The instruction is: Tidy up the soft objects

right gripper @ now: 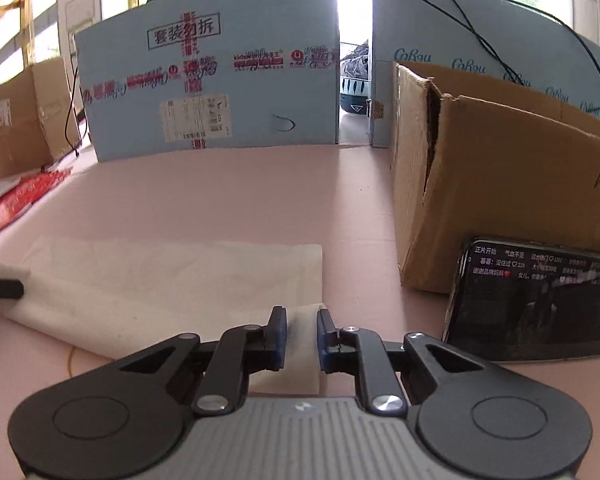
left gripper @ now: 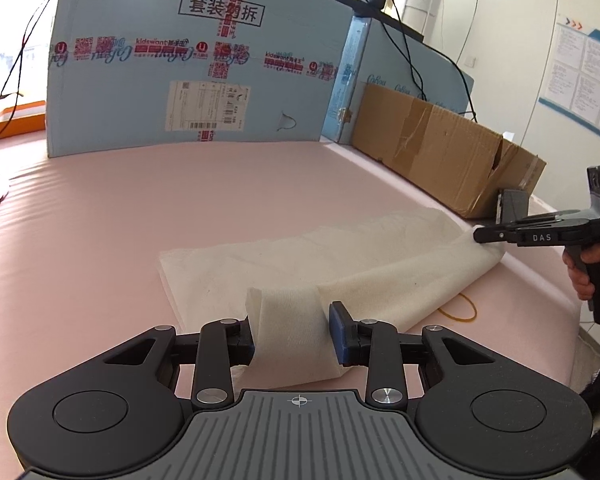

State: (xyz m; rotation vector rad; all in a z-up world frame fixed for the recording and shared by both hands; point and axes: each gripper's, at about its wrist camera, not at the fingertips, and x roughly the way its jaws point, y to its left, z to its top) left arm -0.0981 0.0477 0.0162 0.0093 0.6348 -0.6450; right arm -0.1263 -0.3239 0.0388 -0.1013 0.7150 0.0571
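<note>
A cream cloth (left gripper: 320, 256) lies partly folded on the pink table (left gripper: 140, 208). My left gripper (left gripper: 294, 332) is shut on its near corner, which stands up between the jaws and hides the left pad. The right gripper (left gripper: 478, 236), held by a hand (left gripper: 580, 276), pinches the cloth's far right edge and lifts it slightly. In the right wrist view the cloth (right gripper: 172, 276) spreads out to the left, and a fold of it sits between the narrow-set blue pads of the right gripper (right gripper: 302, 334). The left gripper's tip (right gripper: 18, 289) shows at the left edge.
A tall blue cardboard panel (left gripper: 196, 80) walls off the back. A brown cardboard box (right gripper: 500, 184) stands on the right, with a phone (right gripper: 532, 300) leaning against it. A yellow rubber band (left gripper: 458, 312) lies beside the cloth. Red packets (right gripper: 16, 200) sit at the left.
</note>
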